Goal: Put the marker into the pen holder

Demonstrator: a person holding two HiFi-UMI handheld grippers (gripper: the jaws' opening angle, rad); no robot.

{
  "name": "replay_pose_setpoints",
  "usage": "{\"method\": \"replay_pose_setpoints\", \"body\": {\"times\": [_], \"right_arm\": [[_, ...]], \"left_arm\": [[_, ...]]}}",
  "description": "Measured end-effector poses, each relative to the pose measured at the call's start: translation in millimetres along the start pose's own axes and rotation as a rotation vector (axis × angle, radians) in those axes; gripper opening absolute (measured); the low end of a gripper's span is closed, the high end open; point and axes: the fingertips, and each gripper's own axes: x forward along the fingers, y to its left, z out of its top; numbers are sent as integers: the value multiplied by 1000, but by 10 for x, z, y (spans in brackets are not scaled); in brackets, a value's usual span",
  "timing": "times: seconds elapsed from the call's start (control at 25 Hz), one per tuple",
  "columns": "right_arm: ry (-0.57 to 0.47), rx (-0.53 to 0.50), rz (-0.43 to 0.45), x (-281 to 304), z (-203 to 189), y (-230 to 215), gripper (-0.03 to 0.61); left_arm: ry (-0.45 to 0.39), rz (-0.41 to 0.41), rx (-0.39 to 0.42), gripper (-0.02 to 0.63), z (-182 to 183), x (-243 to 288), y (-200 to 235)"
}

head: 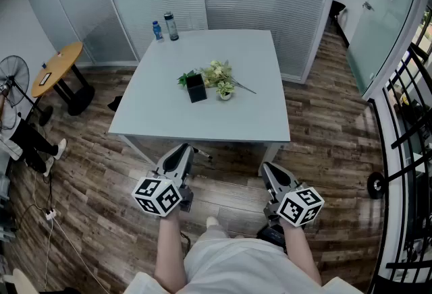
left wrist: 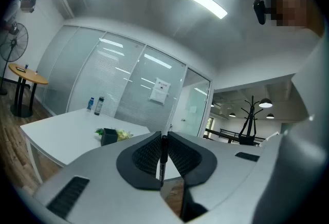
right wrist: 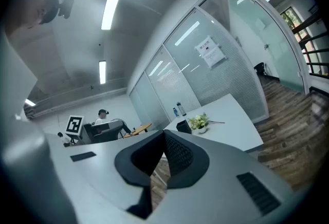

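Observation:
A black marker (left wrist: 163,159) stands clamped between the jaws of my left gripper (left wrist: 163,135), which is shut on it. In the head view, the left gripper (head: 181,150) hangs in front of the white table's near edge (head: 202,134), with the marker's end (head: 202,153) poking out to its right. The black pen holder (head: 196,88) stands mid-table, well beyond both grippers; it also shows in the left gripper view (left wrist: 108,136) and the right gripper view (right wrist: 183,126). My right gripper (head: 268,168) (right wrist: 164,133) is shut with nothing in it, below the table's right front corner.
A small potted plant (head: 220,77) stands right of the holder, with a thin dark stem or stick (head: 244,88) beside it. Two bottles (head: 165,27) stand at the table's far left corner. A round yellow side table (head: 57,67) and a fan (head: 12,74) are to the left; a black railing (head: 405,151) is on the right.

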Motion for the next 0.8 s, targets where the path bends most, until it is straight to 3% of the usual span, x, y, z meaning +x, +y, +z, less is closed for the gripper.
{"method": "replay_pose_setpoints", "body": {"times": [0.24,0.8], "right_arm": [[-9,-5,3,-24,52,-126,15],[31,10,27,452,-69,-123,17]], "left_arm": [[15,2,0,43,-97,17,-70],[24,80,-32,43,-113,-114,429]]}}
